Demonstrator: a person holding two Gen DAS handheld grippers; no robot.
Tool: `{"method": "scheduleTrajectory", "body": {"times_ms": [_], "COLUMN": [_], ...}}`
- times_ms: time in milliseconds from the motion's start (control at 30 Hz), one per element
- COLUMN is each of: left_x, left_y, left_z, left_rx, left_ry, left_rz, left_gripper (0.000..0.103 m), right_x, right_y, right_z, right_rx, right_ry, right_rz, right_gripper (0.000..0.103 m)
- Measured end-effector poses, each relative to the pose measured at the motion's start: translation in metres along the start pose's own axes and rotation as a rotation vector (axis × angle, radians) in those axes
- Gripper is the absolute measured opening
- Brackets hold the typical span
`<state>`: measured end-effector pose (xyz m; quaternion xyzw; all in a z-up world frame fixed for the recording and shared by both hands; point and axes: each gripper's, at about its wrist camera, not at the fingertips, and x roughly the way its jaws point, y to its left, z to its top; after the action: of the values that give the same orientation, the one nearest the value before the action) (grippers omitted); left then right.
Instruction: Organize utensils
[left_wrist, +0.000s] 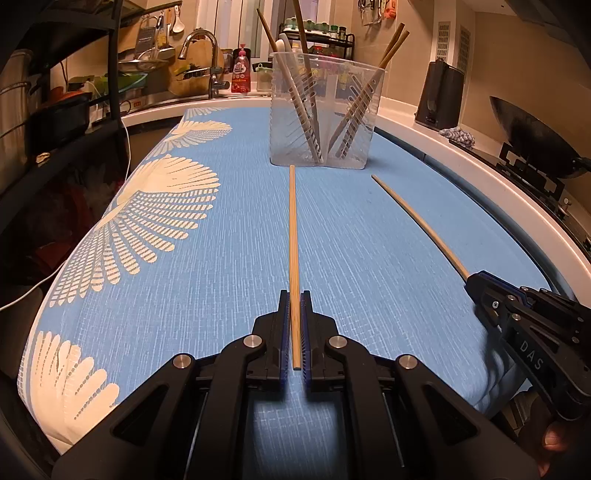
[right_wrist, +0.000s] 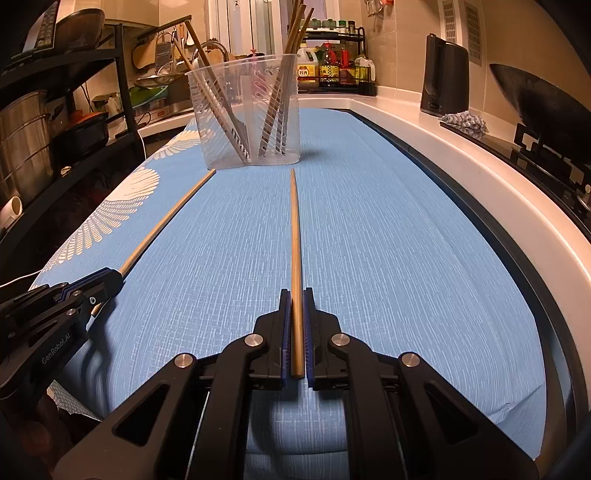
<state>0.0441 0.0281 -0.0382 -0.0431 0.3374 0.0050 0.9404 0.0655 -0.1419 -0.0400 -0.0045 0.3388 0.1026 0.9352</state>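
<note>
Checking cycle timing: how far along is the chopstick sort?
Done: several chopsticks already stand in the clear holder. In hand: left gripper and right gripper each have jaws shut on one chopstick. Left: drop both in; no other loose ones visible.

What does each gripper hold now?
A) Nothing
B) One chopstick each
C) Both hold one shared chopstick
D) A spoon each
B: the left gripper is shut on the left chopstick, and the right gripper is shut on the right chopstick; both sticks point toward the clear holder.
</note>
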Motion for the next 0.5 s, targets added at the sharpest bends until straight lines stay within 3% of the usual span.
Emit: {"method": "scheduleTrajectory", "body": {"times_ms": [333,500], "left_x": [0.000,-0.017], "left_y": [-0.001,-0.006], "left_z": [0.000,0.007], "left_rx": [0.002,0.031], "left_ry": [-0.007,-0.076], "left_rz": [-0.001,0.009], "left_gripper": [0.006,0.006], "right_x": [-0.002,-0.014], "right_y": [-0.004,-0.005], "right_z": [0.000,0.009], "right_rx": [0.025,0.025], "right_ry": [-0.003,-0.039], "right_rz": [0.017,0.010], "right_gripper": [0.006,0.006]}}
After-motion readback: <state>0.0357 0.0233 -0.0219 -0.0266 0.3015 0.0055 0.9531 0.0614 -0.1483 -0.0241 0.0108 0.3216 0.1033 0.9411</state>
